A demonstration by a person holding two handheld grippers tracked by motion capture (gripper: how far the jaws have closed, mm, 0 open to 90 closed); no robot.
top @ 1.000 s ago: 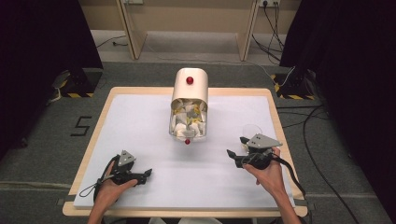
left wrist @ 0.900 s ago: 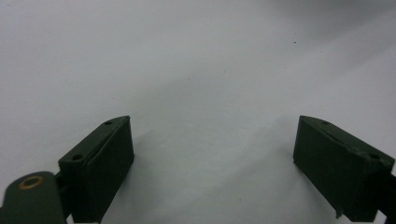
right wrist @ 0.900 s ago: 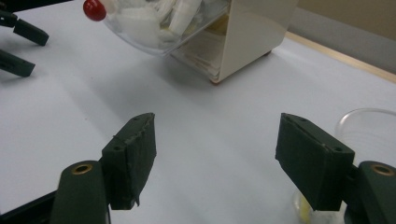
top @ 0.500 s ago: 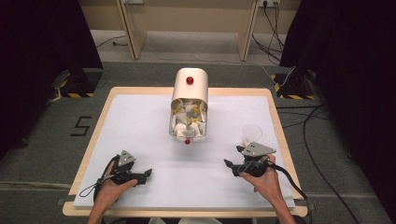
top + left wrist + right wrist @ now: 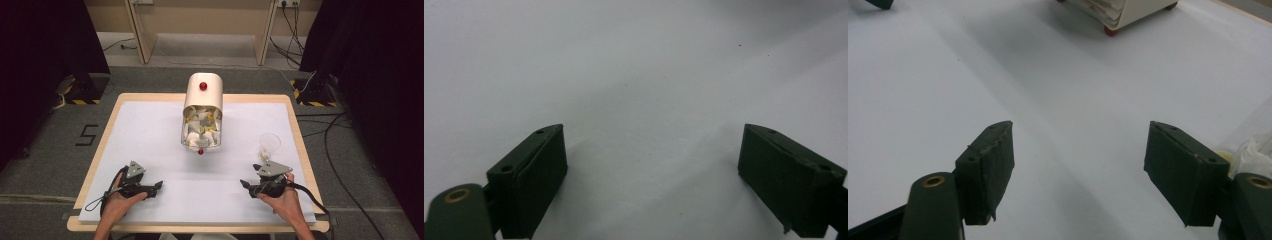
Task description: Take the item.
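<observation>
Comparing this moment with a second ago, I see my right tool [image 5: 248, 185] has dropped toward the near edge of the worktop [image 5: 150, 135] and drawn away from the clear plastic cup [image 5: 269, 145]. Earlier it hung close beside the cup; now the cup stands apart, just beyond and slightly to the right of the tool's grey plate. It stands upright, with something pale in its bottom that I cannot make out. My left tool [image 5: 156, 186] has stayed put at the near left, low over the white sheet.

Both tools are empty. In the left gripper view the jaws stand wide with only bare white surface between them. In the right gripper view the jaws are wide too, nothing between them, and a bit of crinkled clear plastic shows at the right edge behind the right jaw, likely the cup's side.

The cream dispenser [image 5: 202, 113] sits at the middle of the worktop, its clear front full of pale and yellowish packets, a red knob [image 5: 203, 86] on top and a red foot at its near edge. Neither tool is near it.

I judge the right hand to be settling to a rest position rather than reaching. The cup is set down and released, so nothing is in hand; any next step needs a fresh approach from the near edge.
</observation>
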